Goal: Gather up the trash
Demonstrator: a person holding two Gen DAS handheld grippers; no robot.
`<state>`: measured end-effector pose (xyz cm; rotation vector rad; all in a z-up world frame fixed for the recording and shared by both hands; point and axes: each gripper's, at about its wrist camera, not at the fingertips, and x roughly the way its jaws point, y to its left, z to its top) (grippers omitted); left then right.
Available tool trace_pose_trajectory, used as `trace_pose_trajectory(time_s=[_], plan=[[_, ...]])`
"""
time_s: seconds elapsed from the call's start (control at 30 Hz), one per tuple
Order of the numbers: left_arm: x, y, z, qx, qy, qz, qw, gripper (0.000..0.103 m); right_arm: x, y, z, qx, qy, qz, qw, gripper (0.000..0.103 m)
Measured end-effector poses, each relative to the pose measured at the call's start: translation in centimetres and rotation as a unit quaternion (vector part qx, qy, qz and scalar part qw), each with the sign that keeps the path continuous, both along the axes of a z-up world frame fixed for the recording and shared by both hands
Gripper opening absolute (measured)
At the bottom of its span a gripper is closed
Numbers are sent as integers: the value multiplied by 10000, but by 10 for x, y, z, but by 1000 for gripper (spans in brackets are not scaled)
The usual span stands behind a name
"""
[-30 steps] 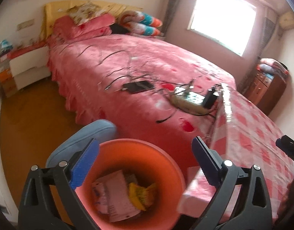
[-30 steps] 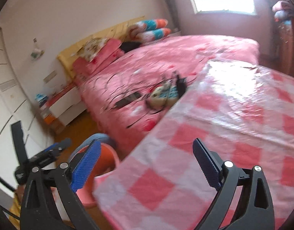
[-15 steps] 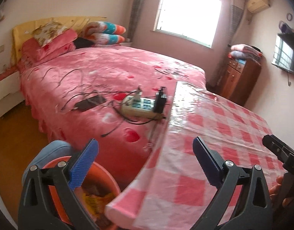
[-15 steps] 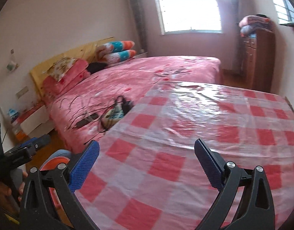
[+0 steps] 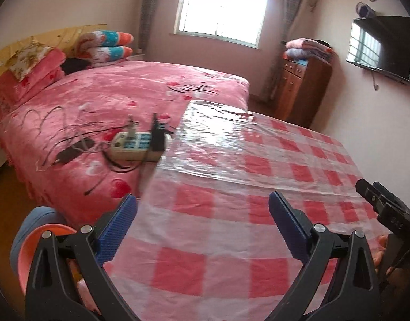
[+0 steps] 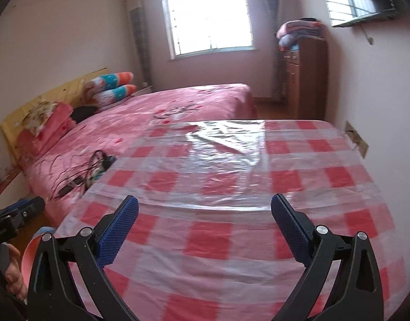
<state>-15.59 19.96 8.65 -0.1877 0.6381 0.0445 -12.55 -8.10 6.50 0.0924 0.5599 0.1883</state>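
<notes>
An orange trash bin (image 5: 28, 243) shows at the lower left of the left wrist view, mostly behind the left finger; its rim (image 6: 31, 248) peeks in at the lower left of the right wrist view. My left gripper (image 5: 202, 227) is open and holds nothing, above the near edge of the red-and-white checked table (image 5: 231, 187). My right gripper (image 6: 205, 230) is open and holds nothing, above the same table (image 6: 231, 176). No trash shows on the table. The bin's contents are hidden.
A pink bed (image 5: 111, 99) stands left of the table, with a power strip (image 5: 136, 147) and cables at the table's edge. A wooden cabinet (image 5: 301, 85) stands at the back right, a wall TV (image 5: 381, 48) beside it. A blue stool (image 5: 31, 219) sits by the bin.
Both views have swung up and right, from the bin with wrappers inside to the checked table. Both grippers stayed open.
</notes>
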Motion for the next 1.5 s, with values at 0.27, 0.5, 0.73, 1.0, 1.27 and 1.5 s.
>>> trace_pose_trajectory(time_s=[0.27, 0.5, 0.73, 1.0, 1.27, 1.5], plan=[[19, -50, 5, 74, 24, -441, 9990, 99, -2, -55, -4, 3, -60, -649, 9979, 98], [32, -88, 3, 187, 92, -680, 9975, 99, -3, -89, -14, -63, -65, -1011, 9948, 98], [44, -117, -1, 305, 171, -836, 9959, 99, -2, -107, -22, -86, -38, -1166, 9931, 98], [53, -137, -5, 446, 257, -817, 9953, 99, -1, -119, -24, -50, -86, -1235, 9923, 98], [57, -147, -10, 563, 319, -834, 9944, 99, 0, -122, -24, -52, -103, -1238, 9922, 98], [58, -154, -13, 630, 347, -891, 9934, 99, 0, -123, -24, -61, -127, -1234, 9923, 98]])
